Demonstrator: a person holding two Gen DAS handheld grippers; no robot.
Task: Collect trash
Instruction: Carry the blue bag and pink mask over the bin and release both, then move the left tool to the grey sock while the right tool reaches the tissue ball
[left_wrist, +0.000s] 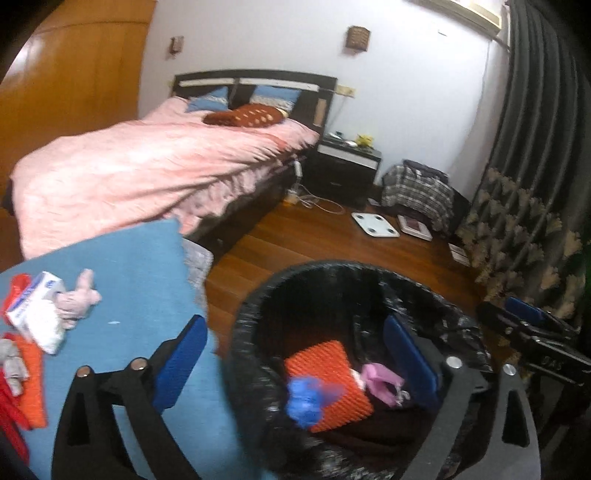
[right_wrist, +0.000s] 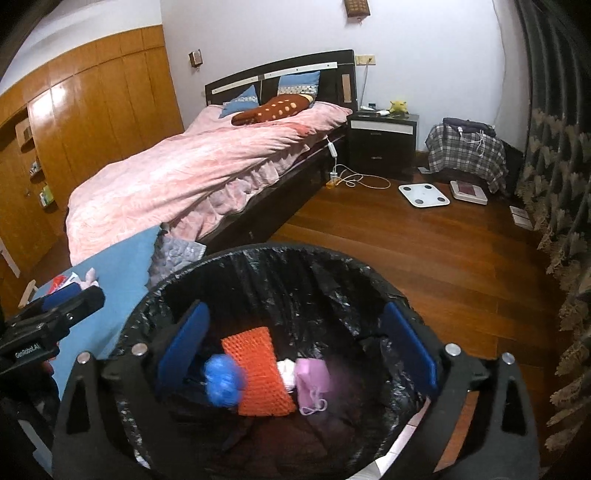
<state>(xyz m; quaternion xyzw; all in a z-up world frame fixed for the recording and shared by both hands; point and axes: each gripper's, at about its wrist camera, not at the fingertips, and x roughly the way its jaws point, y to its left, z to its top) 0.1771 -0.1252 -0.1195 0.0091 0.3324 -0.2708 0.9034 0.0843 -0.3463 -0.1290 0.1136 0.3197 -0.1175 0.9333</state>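
Note:
A bin lined with a black bag (left_wrist: 258, 295) (right_wrist: 280, 258) stands on the wooden floor. Inside lie an orange foam net (left_wrist: 332, 384) (right_wrist: 255, 369), a pink mask (left_wrist: 380, 380) (right_wrist: 314, 380) and a blurred blue wad (left_wrist: 306, 400) (right_wrist: 221, 380) that seems to be in mid-air over the bin. My left gripper (left_wrist: 295, 354) is open, straddling the bin's left rim. My right gripper (right_wrist: 295, 347) is open and empty above the bin. On the blue cloth (left_wrist: 140, 266) lie a tissue pack (left_wrist: 35, 310), a pink glove (left_wrist: 79, 299) and red-orange scraps (left_wrist: 31, 376).
A bed with a pink cover (right_wrist: 192, 166) stands behind the blue cloth. A dark nightstand (right_wrist: 384, 140), a white scale (right_wrist: 423, 195), a plaid-covered bundle (right_wrist: 465, 151) and cables (right_wrist: 354, 181) sit on the floor. Dark curtains (right_wrist: 554, 184) hang at the right.

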